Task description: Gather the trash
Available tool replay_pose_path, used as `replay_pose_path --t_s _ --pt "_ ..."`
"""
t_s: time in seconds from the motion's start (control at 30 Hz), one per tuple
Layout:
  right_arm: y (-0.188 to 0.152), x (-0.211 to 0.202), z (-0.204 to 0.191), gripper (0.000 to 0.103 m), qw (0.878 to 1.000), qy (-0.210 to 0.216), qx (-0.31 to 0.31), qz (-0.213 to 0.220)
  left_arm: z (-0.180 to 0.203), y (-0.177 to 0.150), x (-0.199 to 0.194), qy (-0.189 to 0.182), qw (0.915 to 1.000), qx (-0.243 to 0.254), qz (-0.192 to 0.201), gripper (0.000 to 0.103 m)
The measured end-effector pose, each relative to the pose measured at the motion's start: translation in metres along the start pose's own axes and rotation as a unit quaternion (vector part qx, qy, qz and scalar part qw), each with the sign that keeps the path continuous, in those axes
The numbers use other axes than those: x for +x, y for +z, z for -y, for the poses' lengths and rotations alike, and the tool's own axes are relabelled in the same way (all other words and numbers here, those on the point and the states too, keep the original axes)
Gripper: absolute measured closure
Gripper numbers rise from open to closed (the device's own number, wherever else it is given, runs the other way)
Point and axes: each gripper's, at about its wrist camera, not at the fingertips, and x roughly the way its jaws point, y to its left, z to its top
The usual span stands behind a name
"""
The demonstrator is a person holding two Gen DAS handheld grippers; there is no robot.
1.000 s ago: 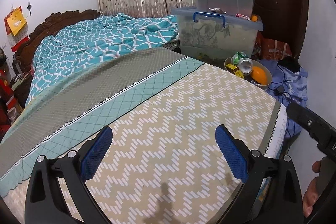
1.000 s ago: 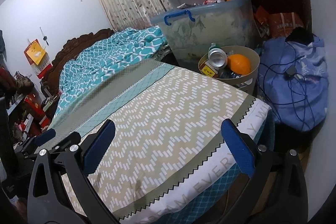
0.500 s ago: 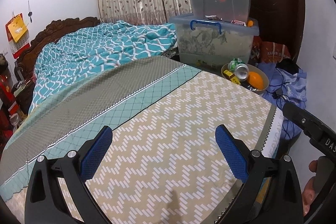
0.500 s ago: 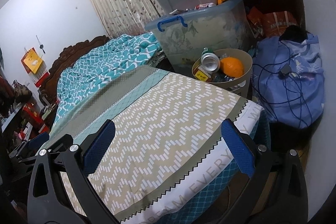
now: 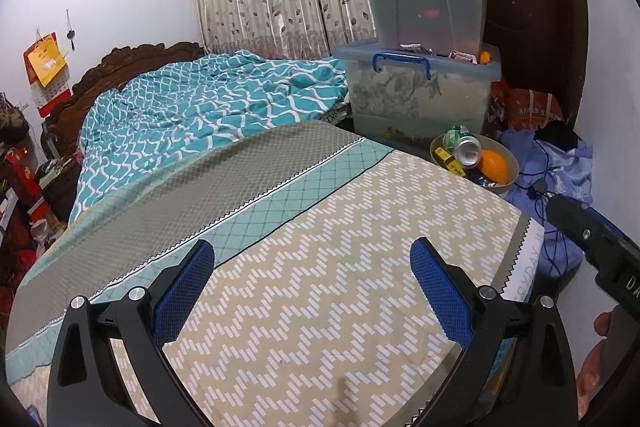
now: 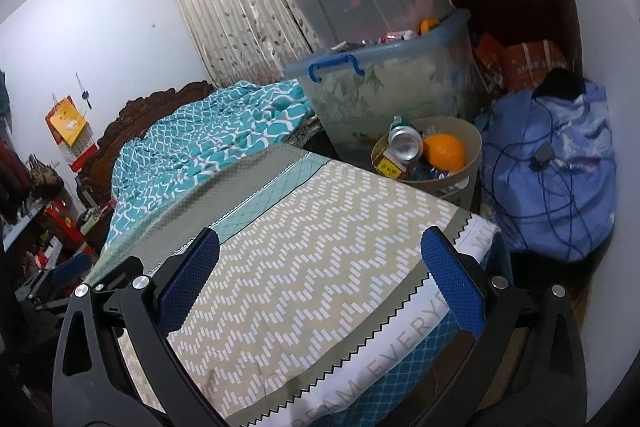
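Left gripper (image 5: 310, 279) jaws apart, holding nothing, right gripper (image 6: 320, 267) jaws apart, holding nothing, both over zigzag-patterned beige bed (image 5: 340, 267), round tan wastebasket (image 6: 472, 151) with silver can (image 6: 406, 143), orange fruit (image 6: 446, 151) beside bed corner

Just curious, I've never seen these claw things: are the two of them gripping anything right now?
Left gripper: jaws open wide, holding nothing, above the bed.
Right gripper: jaws open wide, also holding nothing.
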Motion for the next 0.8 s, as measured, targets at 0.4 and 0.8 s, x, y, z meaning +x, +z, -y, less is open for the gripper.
replay_pose_path --t_s 0.4,0.8 --pt "-0.001 0.0007 0.0068 0.003 0.999 -0.03 0.012 0.012 -0.0006 0.0001 -0.0033 0.024 0.9997 -0.005 0.011 0.008" --pt "-0.0017 0.0036 0.0035 0.003 1.0 -0.019 0.009 0.009 -0.003 0.0007 -0.0046 0.032 0.9994 -0.001 0.014 0.009"
